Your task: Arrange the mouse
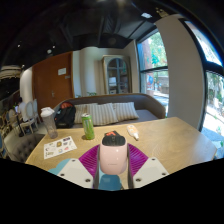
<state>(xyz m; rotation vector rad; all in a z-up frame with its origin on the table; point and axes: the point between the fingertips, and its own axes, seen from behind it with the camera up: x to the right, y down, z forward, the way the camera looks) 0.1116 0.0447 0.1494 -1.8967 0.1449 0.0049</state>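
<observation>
Mouse (113,158), white with a pink top, nearest: held between the gripper (113,166) fingers, both pink pads pressing its sides, over the near edge of the wooden table (165,140). Green bottle (87,126) mid-table; paper sheet (59,147) near the left edge. Sofa (120,109) beyond the far edge.

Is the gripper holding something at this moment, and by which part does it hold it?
Yes. The gripper holds the mouse: its two fingers press on the left and right sides of the mouse, above the table.
</observation>
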